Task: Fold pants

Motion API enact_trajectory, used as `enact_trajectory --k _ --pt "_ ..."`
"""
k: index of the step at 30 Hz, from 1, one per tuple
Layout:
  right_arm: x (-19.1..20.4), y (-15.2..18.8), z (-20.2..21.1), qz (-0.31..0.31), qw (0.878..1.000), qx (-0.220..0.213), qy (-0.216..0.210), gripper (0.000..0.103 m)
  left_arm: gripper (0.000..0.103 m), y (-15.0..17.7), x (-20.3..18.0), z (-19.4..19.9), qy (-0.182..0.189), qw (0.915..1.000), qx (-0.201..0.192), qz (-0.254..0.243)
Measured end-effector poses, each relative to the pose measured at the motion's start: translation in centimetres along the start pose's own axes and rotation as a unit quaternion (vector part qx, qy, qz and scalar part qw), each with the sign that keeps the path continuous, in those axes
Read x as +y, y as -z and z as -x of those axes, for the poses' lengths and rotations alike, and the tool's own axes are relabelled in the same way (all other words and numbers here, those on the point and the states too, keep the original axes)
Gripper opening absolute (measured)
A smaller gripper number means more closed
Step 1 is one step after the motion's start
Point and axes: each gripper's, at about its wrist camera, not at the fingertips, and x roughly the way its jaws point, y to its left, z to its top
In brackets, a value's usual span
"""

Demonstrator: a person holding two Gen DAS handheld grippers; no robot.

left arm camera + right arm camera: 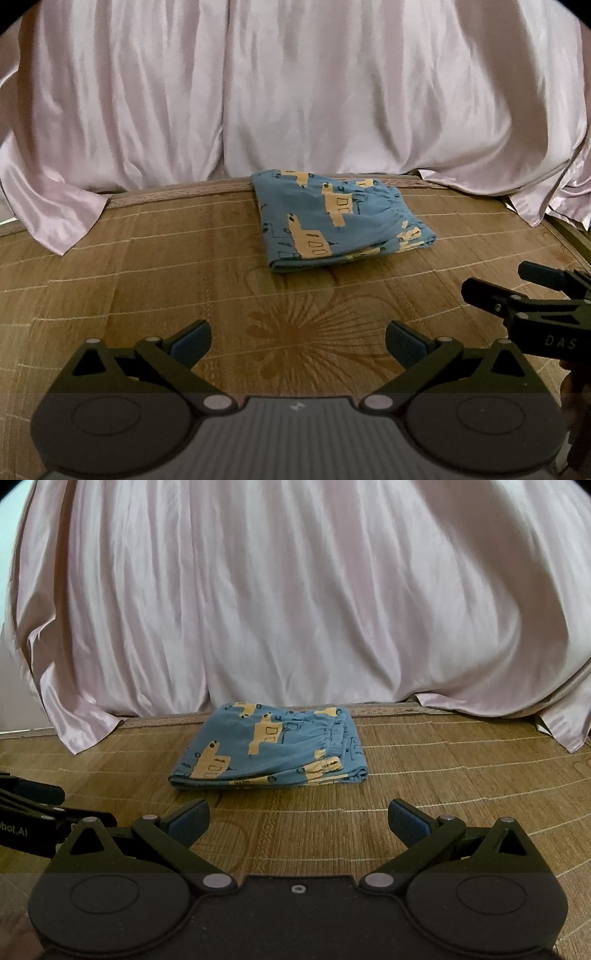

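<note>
Blue pants (332, 218) with a yellow vehicle print lie folded into a flat rectangle on the woven bamboo mat (147, 280), near its far edge. The same folded pants (273, 749) sit ahead in the right wrist view. My left gripper (297, 341) is open, well short of the pants, with nothing between its fingers. My right gripper (297, 821) is open too and empty, a short way in front of the pants' near edge. The right gripper (517, 291) shows at the right edge of the left wrist view, and the left gripper (33, 801) at the left edge of the right wrist view.
A pale pink satin curtain (295, 92) hangs behind the mat, and its hem drapes onto the mat's back left corner (55, 214) and back right corner (546, 199). Bare mat (461, 775) spreads on both sides of the pants.
</note>
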Motion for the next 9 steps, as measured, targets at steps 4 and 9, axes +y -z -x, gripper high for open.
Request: enact_trajectory --k 4,9 --pt "-0.04 0.01 0.02 0.002 1.000 0.001 -0.001 0.102 0.103 0.00 -0.03 0.03 0.000 1.0000 -0.002 -0.003" --pt "-0.07 -0.01 -0.06 0.003 1.000 0.003 -0.001 0.102 0.103 0.05 0.09 -0.10 0.001 1.0000 0.000 0.001"
